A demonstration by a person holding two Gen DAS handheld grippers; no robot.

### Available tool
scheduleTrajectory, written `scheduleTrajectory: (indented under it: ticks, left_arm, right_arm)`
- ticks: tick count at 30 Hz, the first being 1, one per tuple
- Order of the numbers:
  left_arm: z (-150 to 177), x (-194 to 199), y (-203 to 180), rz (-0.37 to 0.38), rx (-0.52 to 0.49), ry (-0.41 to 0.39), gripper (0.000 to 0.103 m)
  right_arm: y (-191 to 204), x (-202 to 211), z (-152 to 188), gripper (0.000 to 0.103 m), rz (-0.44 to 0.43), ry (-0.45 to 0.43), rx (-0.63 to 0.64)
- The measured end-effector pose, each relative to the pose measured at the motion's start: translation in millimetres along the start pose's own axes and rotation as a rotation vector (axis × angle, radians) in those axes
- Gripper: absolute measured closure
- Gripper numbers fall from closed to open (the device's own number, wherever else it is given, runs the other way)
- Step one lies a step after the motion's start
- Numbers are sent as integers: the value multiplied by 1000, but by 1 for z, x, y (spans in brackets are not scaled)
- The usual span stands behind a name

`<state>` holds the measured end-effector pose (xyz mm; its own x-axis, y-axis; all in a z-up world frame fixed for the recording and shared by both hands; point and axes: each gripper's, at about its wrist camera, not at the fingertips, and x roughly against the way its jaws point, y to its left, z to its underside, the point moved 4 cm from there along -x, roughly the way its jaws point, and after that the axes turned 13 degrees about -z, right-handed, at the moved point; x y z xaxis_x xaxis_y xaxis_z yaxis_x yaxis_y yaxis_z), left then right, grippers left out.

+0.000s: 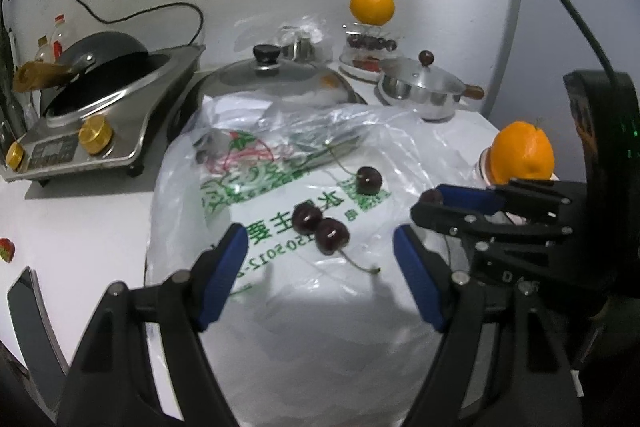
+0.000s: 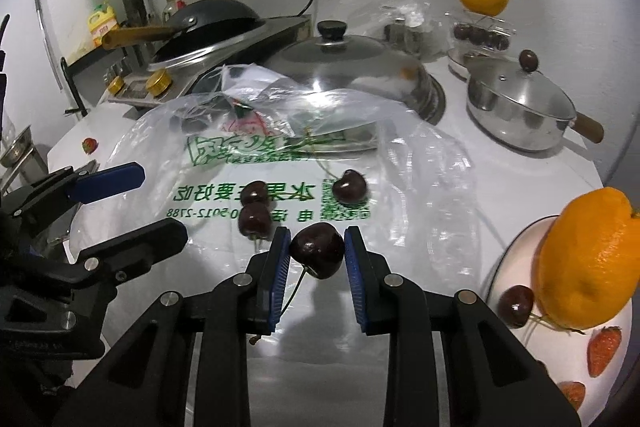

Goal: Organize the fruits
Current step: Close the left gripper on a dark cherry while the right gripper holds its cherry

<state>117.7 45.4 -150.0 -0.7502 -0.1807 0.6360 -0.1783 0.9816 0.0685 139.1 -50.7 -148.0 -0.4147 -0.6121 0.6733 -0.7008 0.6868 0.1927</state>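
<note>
- Currently your right gripper (image 2: 317, 254) pinches a dark cherry (image 2: 318, 254) above the plastic bag (image 2: 420, 187).
- Your left gripper (image 1: 320, 259) hangs wide, empty, over two cherries (image 1: 320, 229).

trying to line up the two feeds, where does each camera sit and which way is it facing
Left wrist: sits on the left gripper, angled down over the plastic bag with three loose cherries; its open blue-padded fingers show, the right gripper beside them.
Right wrist: sits on the right gripper, angled down at the same bag; its fingers clamp a cherry, white plate at right.
Shared: bag, cherries, wok lid, saucepan, both oranges.
</note>
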Motion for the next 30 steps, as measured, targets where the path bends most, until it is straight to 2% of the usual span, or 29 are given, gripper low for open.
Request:
scheduleTrajectory:
  ticks: [15,28,29,30]
  left_arm:
    - [-1,-33,-27,-13,-18,85,27]
    - [4,-70,-37,-73,-7,167,28]
    - [4,-72,-37,-75,-7,169,31]
    - [4,-74,-37,-79,-9,171,39]
  right_arm:
    - [-27,14,-1,73,-7,-45,-28]
    - [-37,12,-3,73,-54,-64,-39]
    - [-38,12,-4,73,-56,-65,-41]
    - [-39,12,-4,73,-58,-66,-43]
